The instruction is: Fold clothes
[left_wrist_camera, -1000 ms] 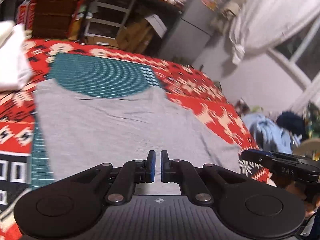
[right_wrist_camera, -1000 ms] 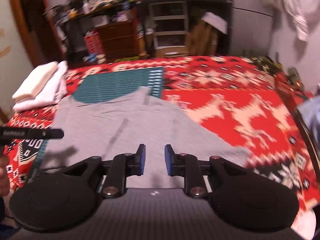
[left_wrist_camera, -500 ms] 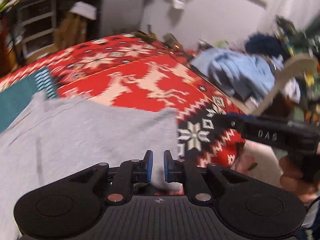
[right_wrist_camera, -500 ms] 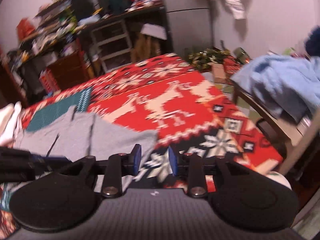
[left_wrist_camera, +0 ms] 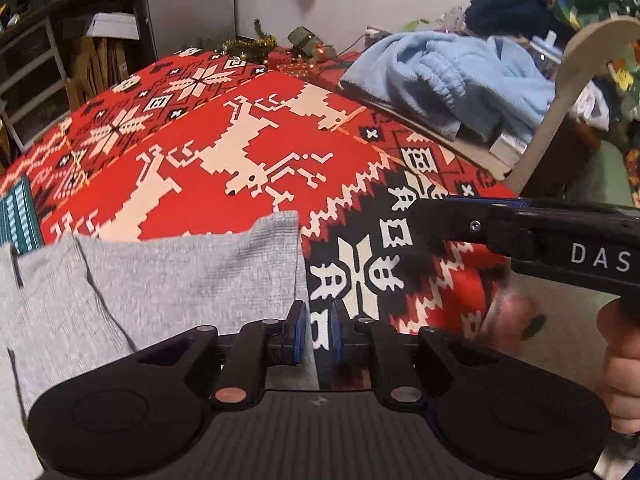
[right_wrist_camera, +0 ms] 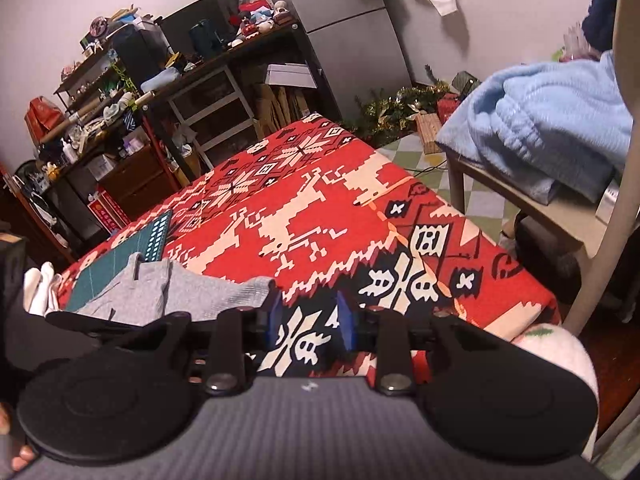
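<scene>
grey garment (left_wrist_camera: 192, 272) edge between parted left gripper (left_wrist_camera: 316, 330) fingers.

Both hand-held grippers (left_wrist_camera: 316, 332) (right_wrist_camera: 307, 322) agape

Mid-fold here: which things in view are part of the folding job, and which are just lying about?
Job:
- grey garment, lying on the red patterned blanket
- left claw, open at the garment's edge
- right claw, open over the blanket

Lying about:
- light blue fleece on the side table
- green mat
- white folded cloths
- cluttered shelves
</scene>
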